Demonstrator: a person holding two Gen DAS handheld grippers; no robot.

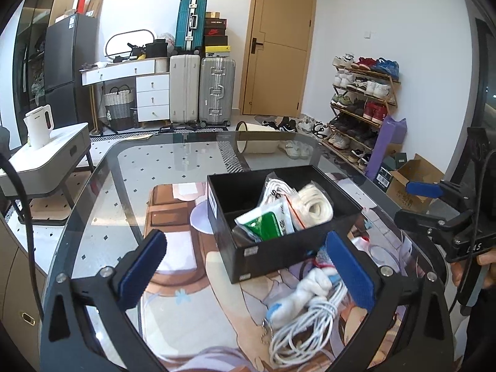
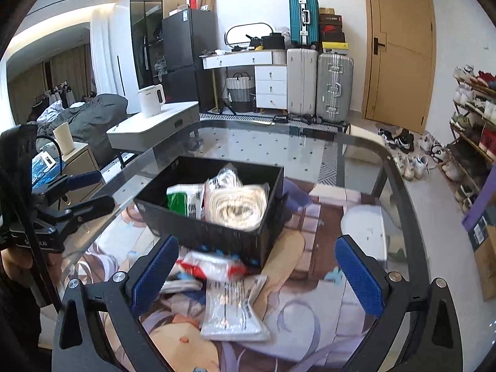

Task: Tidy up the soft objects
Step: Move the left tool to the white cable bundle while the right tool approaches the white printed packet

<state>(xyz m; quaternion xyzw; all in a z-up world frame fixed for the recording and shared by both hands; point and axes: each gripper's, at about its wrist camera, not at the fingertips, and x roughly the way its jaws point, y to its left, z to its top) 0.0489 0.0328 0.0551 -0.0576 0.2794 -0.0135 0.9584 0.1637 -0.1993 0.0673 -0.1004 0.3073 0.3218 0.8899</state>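
Hovering spread and empty, left tool (image 1: 246, 268) and right tool (image 2: 259, 274) flank the black box (image 1: 288, 245); white cable coil (image 1: 305, 319) lies at five o'clock on the counter (image 1: 124, 186).

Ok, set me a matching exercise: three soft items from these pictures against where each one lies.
Items:
1. coiled cream rope in a clear bag
2. loose white cable bundle
3. flat clear plastic packet

Places:
A. on the mat, between the right gripper's fingers
B. inside the black box
C. on the mat, by the left gripper's right finger

Pairs: 1-B, 2-C, 3-A
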